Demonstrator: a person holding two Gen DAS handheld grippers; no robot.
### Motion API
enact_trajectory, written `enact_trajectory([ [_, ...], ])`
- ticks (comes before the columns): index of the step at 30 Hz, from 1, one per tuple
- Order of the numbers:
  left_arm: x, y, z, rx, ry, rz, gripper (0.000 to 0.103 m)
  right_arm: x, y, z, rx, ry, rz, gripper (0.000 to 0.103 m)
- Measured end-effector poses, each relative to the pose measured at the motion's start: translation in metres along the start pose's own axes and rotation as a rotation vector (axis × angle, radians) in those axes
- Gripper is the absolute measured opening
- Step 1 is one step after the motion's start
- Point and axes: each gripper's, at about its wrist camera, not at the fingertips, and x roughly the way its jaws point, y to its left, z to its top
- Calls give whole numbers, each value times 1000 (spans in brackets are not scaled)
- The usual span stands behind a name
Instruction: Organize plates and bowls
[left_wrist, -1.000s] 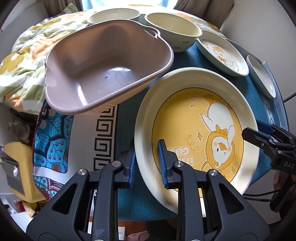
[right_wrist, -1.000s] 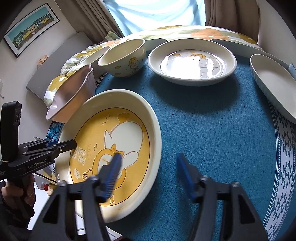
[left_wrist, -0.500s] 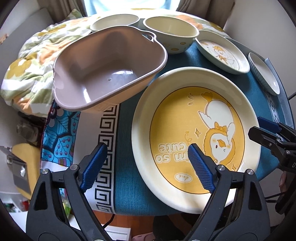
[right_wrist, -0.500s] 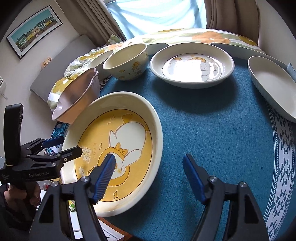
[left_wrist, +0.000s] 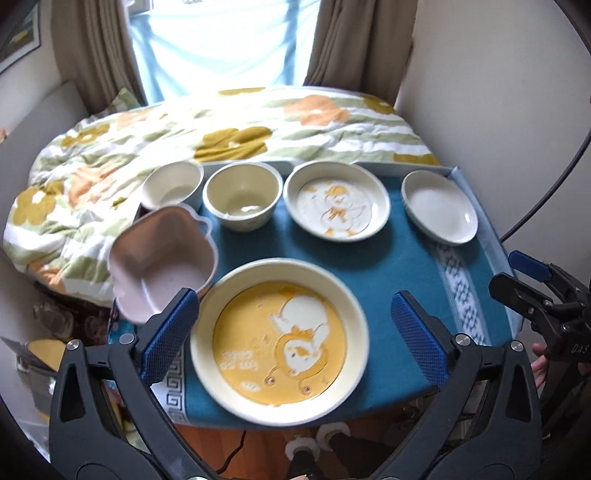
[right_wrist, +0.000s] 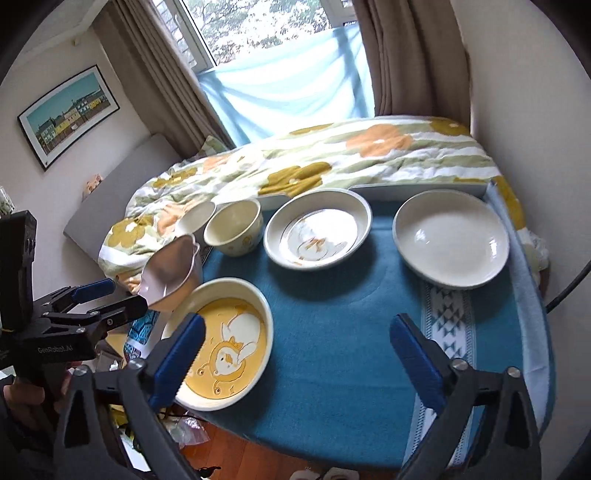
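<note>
Both my grippers, left (left_wrist: 295, 328) and right (right_wrist: 297, 354), have just spread wide, empty. Yellow plate (left_wrist: 279, 345) rests lower centre; next, approach a rim squarely before closing.

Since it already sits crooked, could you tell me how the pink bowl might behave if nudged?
The pink bowl leans on the yellow plate at the table's edge, so it may well tip or slide off. It looks like light plastic, so probably easily shoved.

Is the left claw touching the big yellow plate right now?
Apart. In the right wrist view the left claw hangs open off the table's edge, clear of the yellow plate.
</note>
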Motion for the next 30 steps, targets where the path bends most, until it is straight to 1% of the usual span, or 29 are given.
enact_trajectory([
  [3, 9, -37, 30, 63, -12, -81, 103, -24, -24, 9, 18, -71, -56, 102],
  [5, 18, -58, 49, 94, -9, -147, 103, -35, -40, 14, 50, -100, -91, 102],
  [8, 33, -90, 74, 142, 0, -240, 103, -46, -66, 21, 121, -125, -102, 102],
  [9, 40, -100, 82, 156, 7, -265, 103, -48, -76, 22, 142, -130, -104, 102],
  [12, 71, -125, 105, 196, 51, -332, 103, -41, -98, 28, 204, -86, -108, 102],
  [16, 125, -150, 127, 249, 123, -393, 103, -27, -130, 27, 323, -54, -105, 102],
  [20, 187, -166, 138, 286, 234, -445, 102, 2, -160, 24, 443, -5, -131, 102],
  [23, 222, -170, 141, 317, 297, -468, 97, 25, -180, 21, 529, 14, -144, 102],
  [26, 256, -171, 148, 323, 345, -486, 96, 48, -195, 19, 610, 37, -149, 102],
  [27, 266, -171, 151, 324, 359, -493, 94, 56, -199, 18, 630, 41, -153, 102],
  [29, 284, -171, 153, 327, 390, -501, 86, 66, -205, 17, 656, 40, -172, 102],
  [30, 293, -171, 154, 326, 410, -509, 79, 69, -208, 17, 667, 38, -180, 102],
])
